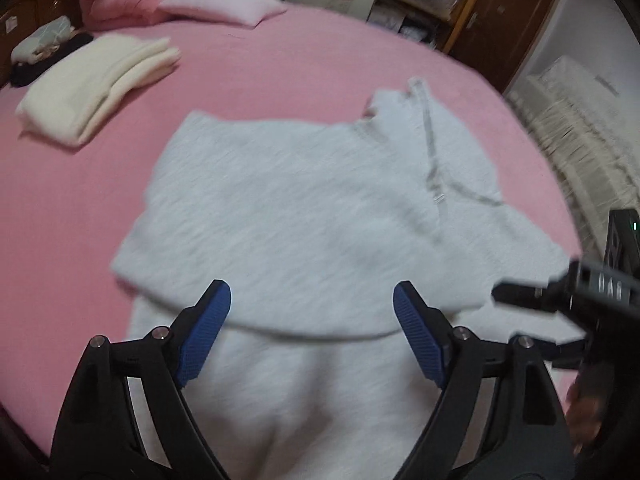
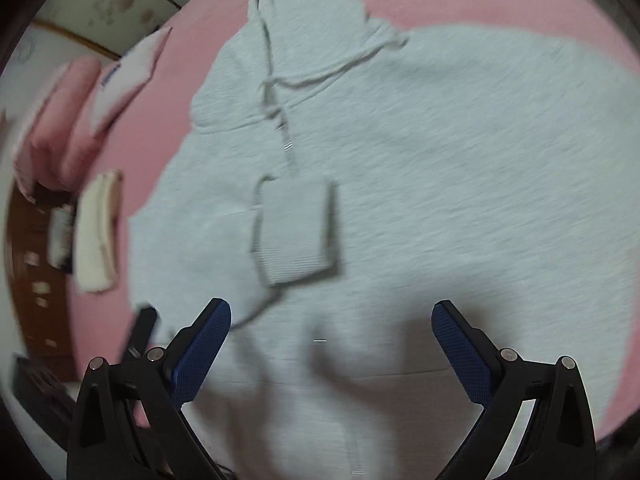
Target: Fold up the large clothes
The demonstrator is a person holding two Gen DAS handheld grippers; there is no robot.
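A light grey hoodie [image 1: 304,216] lies spread on the pink bed [image 1: 280,72], its hood and drawstring toward the far right. In the right wrist view the hoodie [image 2: 440,184] fills the frame, with a ribbed sleeve cuff [image 2: 294,232] folded onto the chest below the hood [image 2: 304,40]. My left gripper [image 1: 312,300] is open and empty just above the hoodie's near part. My right gripper [image 2: 331,316] is open and empty over the hoodie; its body shows at the right edge of the left wrist view [image 1: 580,292].
A folded cream garment [image 1: 96,88] lies on the bed's far left, with dark and patterned clothes [image 1: 44,46] behind it. Pink pillows [image 1: 224,4] sit at the headboard. A wooden wardrobe [image 1: 504,20] and white bedding [image 1: 576,120] stand beyond the bed's right edge.
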